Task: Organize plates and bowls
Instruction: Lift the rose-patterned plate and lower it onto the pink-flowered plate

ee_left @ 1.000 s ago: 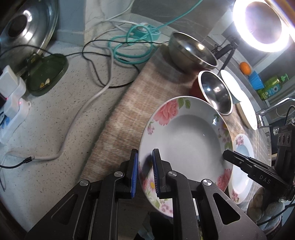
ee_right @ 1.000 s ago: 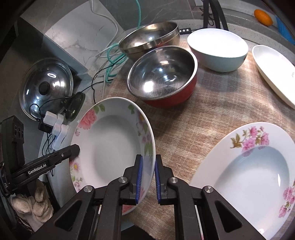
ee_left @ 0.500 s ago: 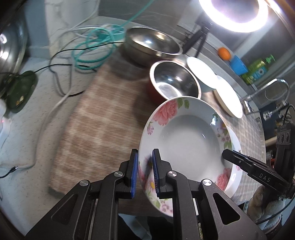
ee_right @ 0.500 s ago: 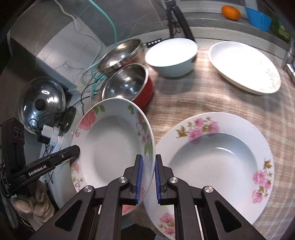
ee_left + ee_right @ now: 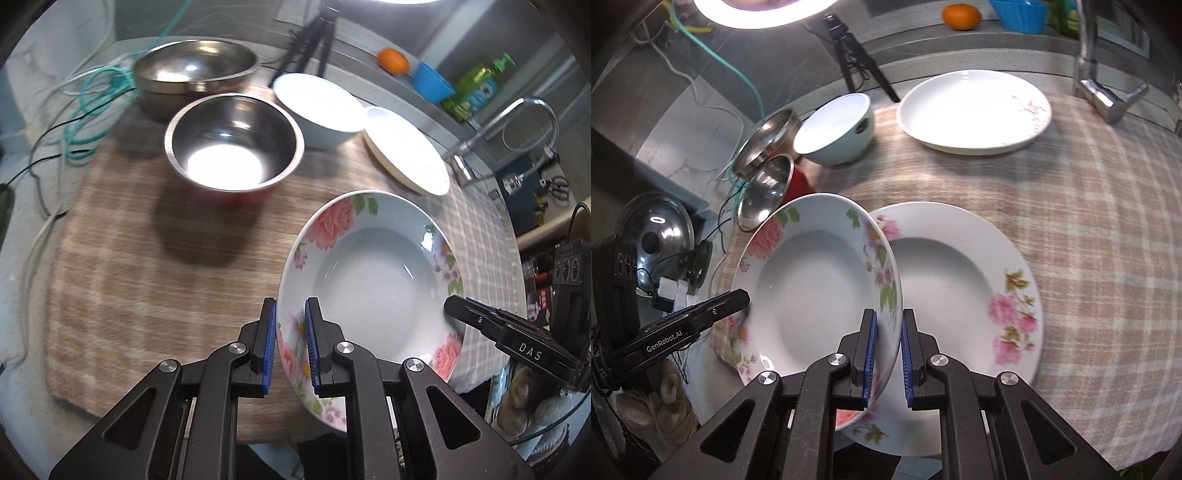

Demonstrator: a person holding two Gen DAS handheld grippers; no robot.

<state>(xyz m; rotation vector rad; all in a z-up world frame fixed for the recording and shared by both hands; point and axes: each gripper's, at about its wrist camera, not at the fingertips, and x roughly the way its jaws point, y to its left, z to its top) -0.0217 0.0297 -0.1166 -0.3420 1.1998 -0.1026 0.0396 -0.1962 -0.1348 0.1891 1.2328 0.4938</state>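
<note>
- The left claw is pinched on the near rim of a rose-patterned deep white plate, blue pads on either face.
- The right claw clamps the opposite rim of that same plate, which is held tilted above the checked beige cloth on the tabletop.
- A second flowered white plate lies flat on the cloth, partly under the held one.
- Behind stand a red-sided steel bowl, a larger steel bowl, a pale blue bowl and a plain white plate.
</note>
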